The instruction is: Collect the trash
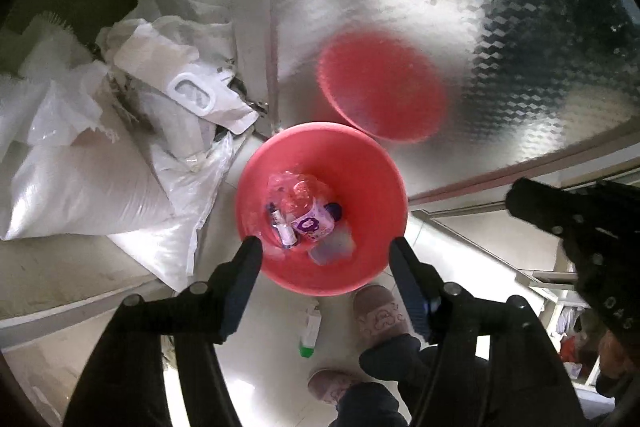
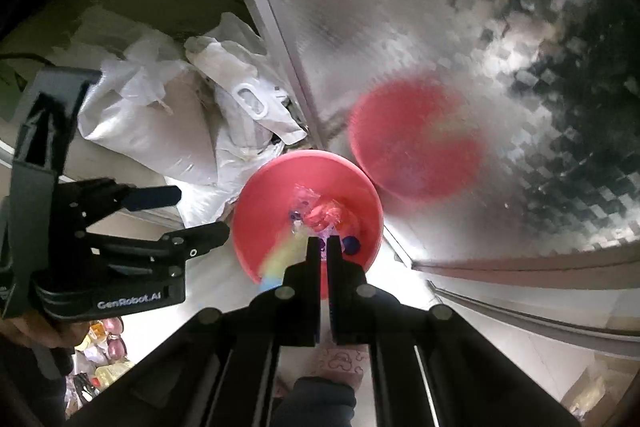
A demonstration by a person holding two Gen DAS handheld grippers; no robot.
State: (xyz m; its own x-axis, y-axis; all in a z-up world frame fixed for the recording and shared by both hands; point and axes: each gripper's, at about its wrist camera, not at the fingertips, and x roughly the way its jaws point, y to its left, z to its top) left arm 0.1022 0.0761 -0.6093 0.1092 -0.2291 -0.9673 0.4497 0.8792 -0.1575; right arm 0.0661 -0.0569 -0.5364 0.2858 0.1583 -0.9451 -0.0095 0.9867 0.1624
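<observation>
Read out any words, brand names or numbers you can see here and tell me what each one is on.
"GenRobot.AI": white lettering on the body of the left tongs, seen from the right wrist.
"045": pale digits on the black body of the right tongs, read sideways and not sharp, seen from the left wrist.
Purple and white packet in the red bin: print too blurred to read.
Tube on the floor: too small to read.

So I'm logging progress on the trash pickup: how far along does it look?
Done: the pink bin already holds wrappers, a small purple-and-white carton and a tube. In hand: nothing visible; the left gripper is open above the bin, the right gripper is shut with nothing seen between its fingers. Left: a green-capped tube lies on the floor by the slippers.
</observation>
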